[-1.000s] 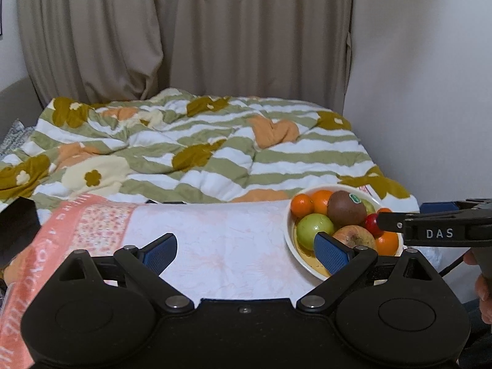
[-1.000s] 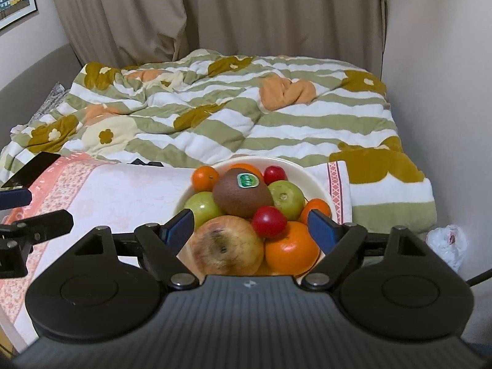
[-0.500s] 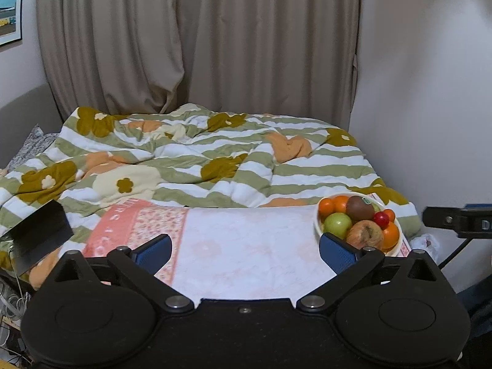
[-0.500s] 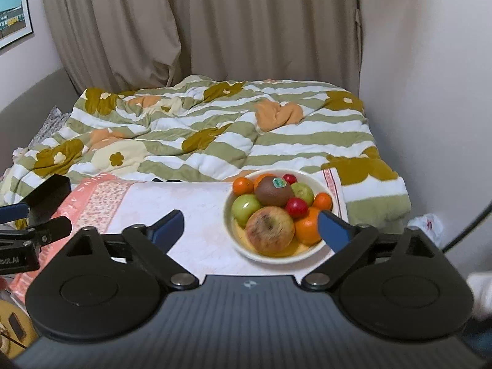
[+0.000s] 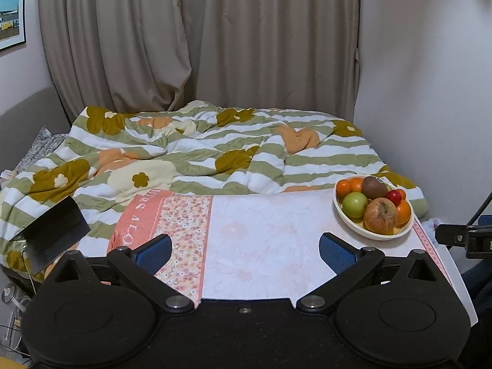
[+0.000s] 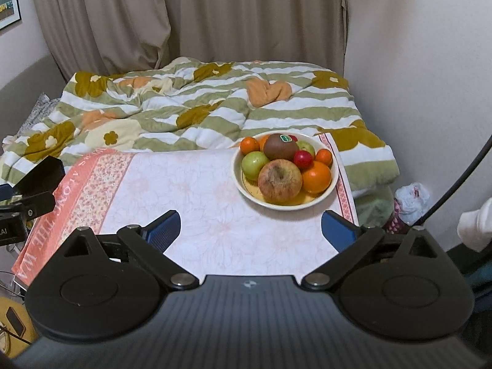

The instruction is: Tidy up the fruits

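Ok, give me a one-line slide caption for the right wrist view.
Open right tool poised over the floral tablecloth, short of a cream bowl piled with apples, oranges and a kiwi.

Fruit-filled bowl (image 6: 333, 184) on tablecloth (image 6: 196, 203) (right claw (image 6: 250, 229) agape, empty)

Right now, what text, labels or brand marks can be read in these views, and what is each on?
"THE WA": cloth border, rest cut off.
"RS ALO": same border, left view, partial.
"AI": left gripper's side, start cut off.
Kiwi sticker: too small to read.
Wall picture: no legible text.
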`<move>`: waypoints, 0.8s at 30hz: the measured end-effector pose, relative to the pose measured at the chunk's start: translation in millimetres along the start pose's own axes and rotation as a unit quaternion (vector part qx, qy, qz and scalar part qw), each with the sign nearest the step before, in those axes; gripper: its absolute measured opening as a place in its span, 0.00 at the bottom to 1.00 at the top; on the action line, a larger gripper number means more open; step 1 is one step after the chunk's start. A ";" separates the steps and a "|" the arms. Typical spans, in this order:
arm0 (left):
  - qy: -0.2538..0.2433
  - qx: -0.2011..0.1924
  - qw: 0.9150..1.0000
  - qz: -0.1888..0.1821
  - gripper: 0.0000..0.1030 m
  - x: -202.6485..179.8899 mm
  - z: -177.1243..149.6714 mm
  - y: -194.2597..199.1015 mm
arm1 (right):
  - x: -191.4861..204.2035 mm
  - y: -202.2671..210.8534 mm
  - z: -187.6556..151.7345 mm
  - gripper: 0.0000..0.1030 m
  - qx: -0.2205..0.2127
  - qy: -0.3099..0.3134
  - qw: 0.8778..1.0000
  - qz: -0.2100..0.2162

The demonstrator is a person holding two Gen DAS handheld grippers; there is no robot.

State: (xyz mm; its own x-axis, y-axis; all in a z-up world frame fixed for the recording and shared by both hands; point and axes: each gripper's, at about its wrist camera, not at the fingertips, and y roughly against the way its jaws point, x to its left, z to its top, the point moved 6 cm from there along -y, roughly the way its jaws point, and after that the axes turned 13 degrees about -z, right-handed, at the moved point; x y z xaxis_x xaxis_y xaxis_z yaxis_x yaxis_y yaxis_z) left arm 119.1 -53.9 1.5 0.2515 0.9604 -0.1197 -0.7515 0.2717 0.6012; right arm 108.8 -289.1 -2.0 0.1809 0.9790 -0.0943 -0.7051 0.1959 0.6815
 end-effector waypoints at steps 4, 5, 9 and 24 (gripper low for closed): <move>-0.001 -0.003 1.000 -0.003 1.00 1.4 1.0 0.4 | 3.9 3.2 -0.4 1.00 -0.004 0.003 1.000 -0.004; -0.001 -0.004 1.000 -0.004 1.00 1.1 0.9 0.9 | 4.8 3.7 -0.6 1.00 -0.004 0.004 1.000 -0.005; -0.001 -0.006 1.000 -0.004 1.00 1.5 0.7 3.0 | 6.3 4.3 -0.3 1.00 -0.004 0.003 1.000 -0.004; 0.000 -0.006 1.000 -0.003 1.00 3.2 1.0 5.0 | 8.6 4.2 -2.0 1.00 -0.001 0.003 1.000 -0.005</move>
State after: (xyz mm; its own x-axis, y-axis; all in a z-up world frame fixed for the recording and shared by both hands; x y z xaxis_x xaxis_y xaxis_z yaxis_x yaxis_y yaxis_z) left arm 116.7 -49.5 5.0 0.2554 0.9590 -0.1226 -0.7578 0.2773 0.5907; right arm 106.1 -279.7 -1.4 0.1832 0.9774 -0.1054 -0.7050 0.2053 0.6788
